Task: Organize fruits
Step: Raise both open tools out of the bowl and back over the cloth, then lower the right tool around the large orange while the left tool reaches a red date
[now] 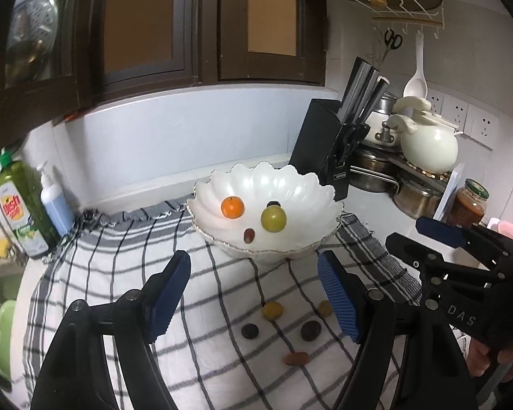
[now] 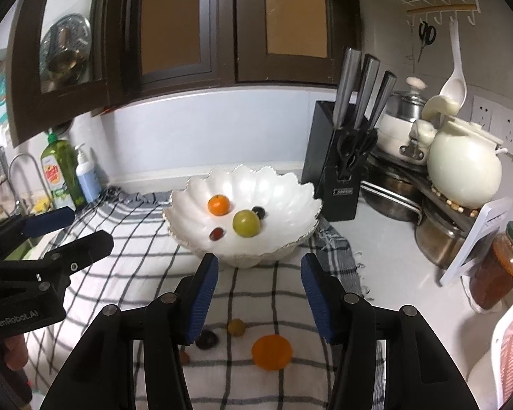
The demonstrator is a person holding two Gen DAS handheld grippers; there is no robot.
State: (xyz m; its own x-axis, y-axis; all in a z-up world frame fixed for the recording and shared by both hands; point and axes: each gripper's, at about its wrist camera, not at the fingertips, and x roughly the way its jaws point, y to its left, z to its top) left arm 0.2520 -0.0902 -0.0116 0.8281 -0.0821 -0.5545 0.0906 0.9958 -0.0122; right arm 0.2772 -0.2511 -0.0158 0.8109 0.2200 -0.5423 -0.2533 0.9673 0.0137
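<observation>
A white scalloped bowl (image 1: 290, 184) (image 2: 273, 184) stands on a checked cloth (image 1: 102, 256) (image 2: 119, 225). In it lie a small orange (image 1: 232, 207) (image 2: 218, 204), a green fruit (image 1: 273, 218) (image 2: 246, 223), a red grape (image 1: 249, 235) (image 2: 216, 233) and a dark grape (image 2: 258, 211). On the cloth in front lie a yellow fruit (image 1: 272, 310) (image 2: 236, 327), dark fruits (image 1: 310, 330) (image 2: 206, 339), a red one (image 1: 296, 358) and an orange (image 2: 272, 352). My left gripper (image 1: 254, 294) is open and empty above them. My right gripper (image 2: 259, 294) is open and empty over the orange.
A black knife block (image 1: 328, 143) (image 2: 338, 157) stands right of the bowl, with pots and a white kettle (image 1: 427, 143) (image 2: 461, 171) behind. A sauce jar (image 2: 499, 266) is at right. Soap bottles (image 1: 20, 201) (image 2: 61, 171) and the sink are at left.
</observation>
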